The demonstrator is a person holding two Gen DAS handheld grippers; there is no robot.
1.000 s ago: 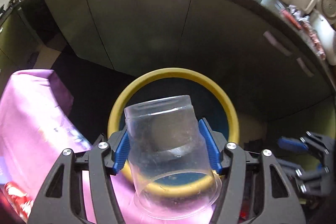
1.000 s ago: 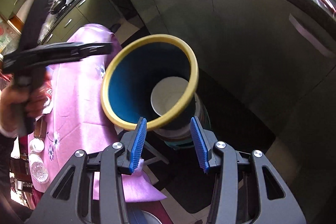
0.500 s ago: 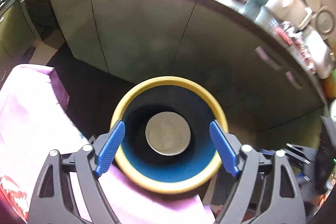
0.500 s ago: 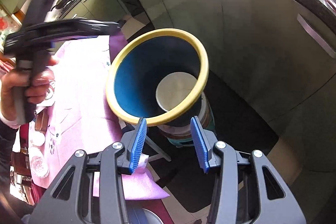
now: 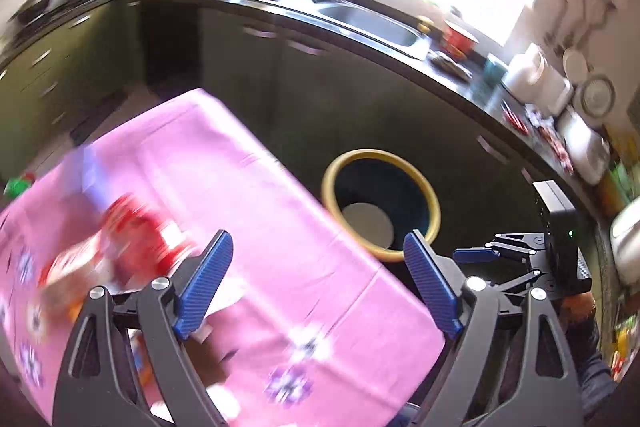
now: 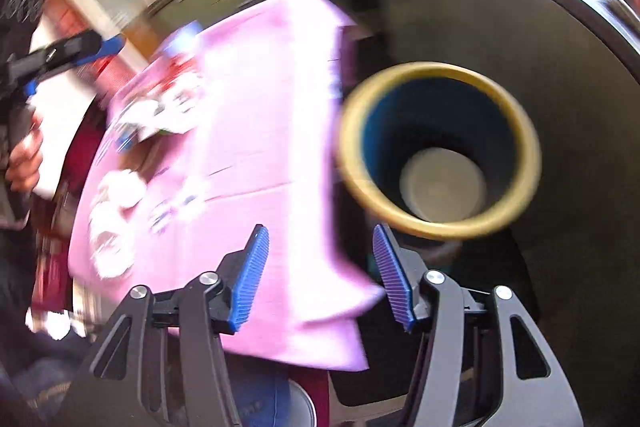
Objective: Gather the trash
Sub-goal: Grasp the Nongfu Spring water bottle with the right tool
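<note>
1. My left tool [image 5: 316, 285]: fingers apart, empty, above the pink table [image 5: 256, 211].
2. My right tool [image 6: 320, 277]: likewise apart, empty.
3. Red wrapper [image 5: 140, 239], blurred, on the table: probably light, crinkly; pinch an edge.
4. Yellow-rimmed bin [image 5: 382, 205] stands beside the table.

No lettering, brand, number or sign can be read in either wrist view. Motion blur smears the print on the red wrapper [image 5: 136, 239] lying on the pink tablecloth [image 5: 256, 227], and the packages on the kitchen counter [image 5: 400, 55] are too small to make out.
</note>
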